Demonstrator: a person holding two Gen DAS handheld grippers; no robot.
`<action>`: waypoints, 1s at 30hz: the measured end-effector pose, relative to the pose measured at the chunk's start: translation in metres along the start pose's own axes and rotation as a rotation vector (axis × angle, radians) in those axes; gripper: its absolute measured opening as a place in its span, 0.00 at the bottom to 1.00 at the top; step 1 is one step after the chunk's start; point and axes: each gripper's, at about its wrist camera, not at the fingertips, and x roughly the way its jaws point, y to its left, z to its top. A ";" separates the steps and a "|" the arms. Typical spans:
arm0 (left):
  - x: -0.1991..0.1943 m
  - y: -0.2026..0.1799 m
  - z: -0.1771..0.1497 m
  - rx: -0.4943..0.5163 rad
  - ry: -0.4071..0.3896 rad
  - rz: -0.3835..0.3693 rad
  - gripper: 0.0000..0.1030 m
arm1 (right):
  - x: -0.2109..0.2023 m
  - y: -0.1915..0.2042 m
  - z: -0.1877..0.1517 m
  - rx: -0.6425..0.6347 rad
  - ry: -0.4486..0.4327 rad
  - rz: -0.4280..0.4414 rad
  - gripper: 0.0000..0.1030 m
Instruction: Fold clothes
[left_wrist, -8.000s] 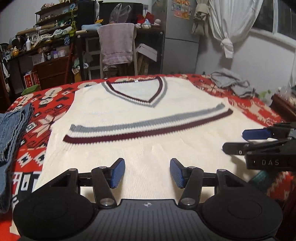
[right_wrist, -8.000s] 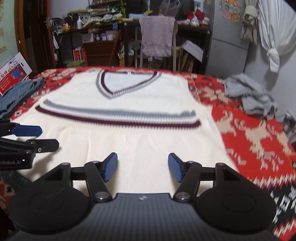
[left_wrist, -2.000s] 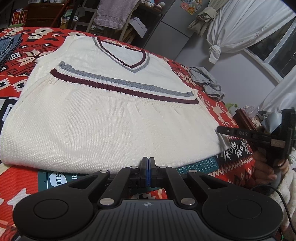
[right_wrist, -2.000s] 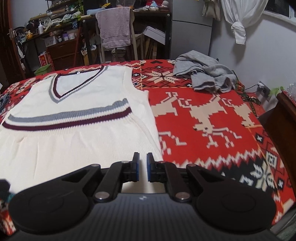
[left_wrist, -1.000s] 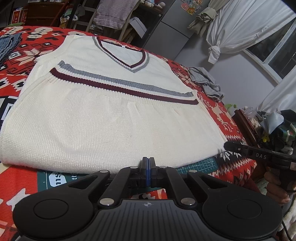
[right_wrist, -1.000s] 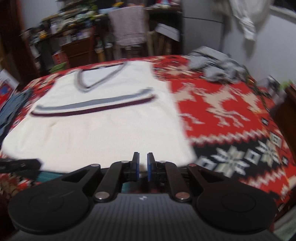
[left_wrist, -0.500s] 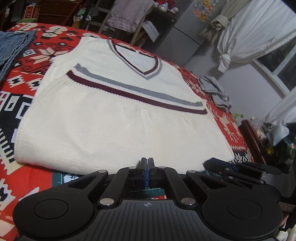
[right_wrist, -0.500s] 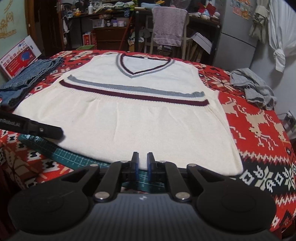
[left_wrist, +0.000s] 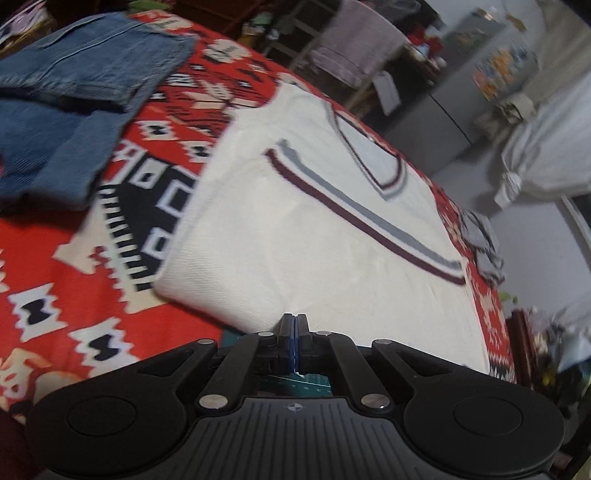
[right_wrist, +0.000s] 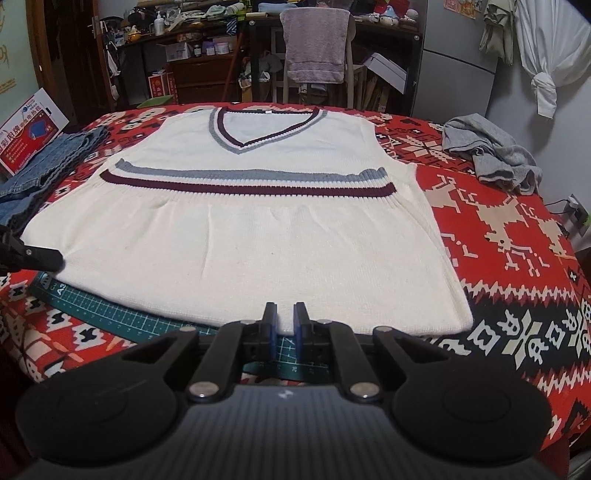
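A cream knit vest (right_wrist: 258, 240) with a maroon and grey V-neck and chest stripes lies flat, front up, on the patterned blanket, hem toward me. My right gripper (right_wrist: 283, 314) hovers at the middle of the hem, jaws shut to a narrow slit with nothing in them. My left gripper (left_wrist: 294, 325) is shut and empty just in front of the vest (left_wrist: 314, 229) near its lower left corner. In the right wrist view the left gripper (right_wrist: 51, 260) pokes in from the left edge, beside that corner.
The red patterned blanket (right_wrist: 517, 240) covers the table. A green cutting mat (right_wrist: 110, 310) peeks out under the hem. Folded jeans (right_wrist: 44, 162) lie at the left, a crumpled grey garment (right_wrist: 491, 151) at the far right. A chair with a towel (right_wrist: 317, 44) stands behind.
The left gripper has swung left toward the vest's lower left corner, bringing the jeans into its blurred view. The right gripper has held its place at the hem. Both stay shut.
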 end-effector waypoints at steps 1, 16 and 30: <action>-0.003 0.004 0.001 -0.020 -0.005 0.005 0.01 | 0.000 0.000 0.000 0.001 0.000 0.000 0.08; -0.007 0.007 0.021 -0.010 -0.048 0.077 0.01 | 0.000 -0.001 0.000 0.005 0.004 0.000 0.08; -0.025 0.020 0.017 0.042 -0.073 0.146 0.02 | 0.001 -0.002 0.000 0.014 0.005 0.004 0.08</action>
